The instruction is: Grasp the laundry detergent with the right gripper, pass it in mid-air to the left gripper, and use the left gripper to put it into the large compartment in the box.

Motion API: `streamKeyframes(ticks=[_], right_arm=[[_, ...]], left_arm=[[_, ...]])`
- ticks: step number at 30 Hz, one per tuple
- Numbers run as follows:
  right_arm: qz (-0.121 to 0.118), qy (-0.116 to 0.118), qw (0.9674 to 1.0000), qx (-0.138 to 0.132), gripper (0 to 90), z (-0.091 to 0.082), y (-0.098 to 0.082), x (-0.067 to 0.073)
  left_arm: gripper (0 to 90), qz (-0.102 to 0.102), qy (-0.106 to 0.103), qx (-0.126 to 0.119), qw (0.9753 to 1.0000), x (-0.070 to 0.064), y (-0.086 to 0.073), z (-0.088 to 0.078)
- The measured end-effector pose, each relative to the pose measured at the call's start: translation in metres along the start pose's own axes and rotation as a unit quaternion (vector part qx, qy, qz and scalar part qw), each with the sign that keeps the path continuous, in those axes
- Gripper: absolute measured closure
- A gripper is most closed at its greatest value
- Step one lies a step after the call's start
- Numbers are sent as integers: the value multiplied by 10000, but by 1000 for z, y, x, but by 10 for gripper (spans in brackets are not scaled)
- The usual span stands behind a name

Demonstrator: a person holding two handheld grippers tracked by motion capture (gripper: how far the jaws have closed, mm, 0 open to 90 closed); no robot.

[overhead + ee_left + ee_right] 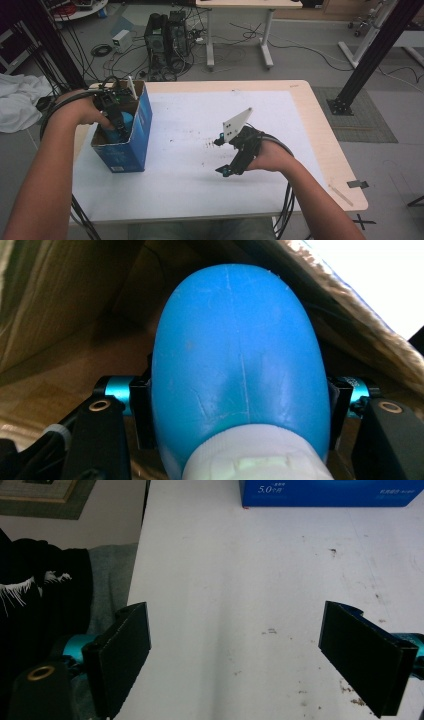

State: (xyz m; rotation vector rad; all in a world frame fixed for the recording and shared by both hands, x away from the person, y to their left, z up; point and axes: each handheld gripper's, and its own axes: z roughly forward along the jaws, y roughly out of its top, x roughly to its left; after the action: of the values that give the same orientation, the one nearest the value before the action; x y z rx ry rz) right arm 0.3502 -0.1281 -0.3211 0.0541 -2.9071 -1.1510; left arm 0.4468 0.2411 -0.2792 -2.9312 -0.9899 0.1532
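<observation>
"Bottle [235, 365] status?"

"Blue, white-capped, and down inside the blue box [142, 132] at the table's left edge. My left gripper [116, 120] is clamped on it; the right gripper [227, 155] rests wide apart on the white table [190, 190]."

"Step?"

"I'd say I'm placing it. Next, I settle it on the cardboard floor, then release"

Your high view looks forward and down from above your side of the desk [200, 200], taking in the whole top. Your left gripper view sits very near, facing into the blue box [135, 145] against a blue bottle [235, 355]. Your right gripper view looks low across the desk [240, 580] toward that box [325, 492]; these 2 views share it.
</observation>
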Motion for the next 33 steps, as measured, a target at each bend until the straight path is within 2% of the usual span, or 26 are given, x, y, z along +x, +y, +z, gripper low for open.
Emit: streamKeyframes(ticks=[3, 5, 6, 7, 8, 9, 10, 11, 12, 14, 16, 17, 19, 21, 24, 25, 30, 31, 32, 33], right_arm=[[-32, 31, 10000, 14, 124, 2, 1, -1], [-6, 33, 10000, 26, 124, 3, 1, -1], [-1, 30, 10000, 41, 124, 3, 1, -1], [-9, 42, 10000, 31, 124, 3, 1, -1], [-10, 48, 10000, 24, 124, 4, 1, -2], [-12, 49, 10000, 31, 124, 4, 1, -2], [-12, 51, 10000, 37, 124, 4, 1, -2], [-28, 74, 10000, 36, 124, 4, 1, -2], [-27, 71, 10000, 37, 124, 5, 1, -2], [-9, 63, 10000, 47, 124, 5, 1, -3], [-25, 70, 10000, 37, 124, 5, 2, -3], [-12, 70, 10000, 32, 124, 6, 2, -3], [-17, 92, 9999, 35, 124, 6, 2, -3], [-21, 88, 10000, 43, 124, 6, 2, -3], [2, 81, 10000, 33, 124, 6, 2, -3], [-5, 75, 10000, 26, 124, 6, 2, -3], [-29, 76, 10000, 18, 124, 6, 3, -2], [-30, 71, 10000, 15, 124, 6, 3, -2], [-30, 67, 10000, 18, 124, 6, 3, -2], [-29, 66, 10000, 13, 124, 6, 3, -2]], left_arm=[[374, 50, -34, 70, 10000, 1, 1, 5], [375, 84, -32, 33, 10000, 3, 1, 6], [374, 26, -40, -44, 10000, 2, 1, 6], [374, 79, -33, 25, 10000, 2, 0, 6], [374, -3, -14, -24, 10000, 1, 0, 7], [374, 86, -26, 29, 10000, 2, 0, 7], [373, -3, -41, -40, 10000, 1, -1, 8], [372, 105, -23, 31, 9999, 2, -1, 7], [371, 29, -16, -45, 10000, 1, -1, 8], [368, 161, -24, 65, 9998, 1, -1, 7], [365, 158, 50, 43, 9999, 0, -1, 7], [364, 154, 3, 77, 9999, 0, -1, 7], [351, 145, 95, 142, 9997, -1, 0, 7], [333, 151, 74, 157, 9997, -1, 0, 8], [312, 137, 60, 115, 9998, -2, 0, 6], [298, 107, 128, 72, 9998, -3, 0, 6], [298, 122, 89, 67, 9999, -3, -2, 0], [298, 30, 57, -6, 10000, -5, -2, 1], [298, 137, 125, 64, 9998, -4, -3, -2], [298, 115, 117, 50, 9999, -5, -3, -3]])
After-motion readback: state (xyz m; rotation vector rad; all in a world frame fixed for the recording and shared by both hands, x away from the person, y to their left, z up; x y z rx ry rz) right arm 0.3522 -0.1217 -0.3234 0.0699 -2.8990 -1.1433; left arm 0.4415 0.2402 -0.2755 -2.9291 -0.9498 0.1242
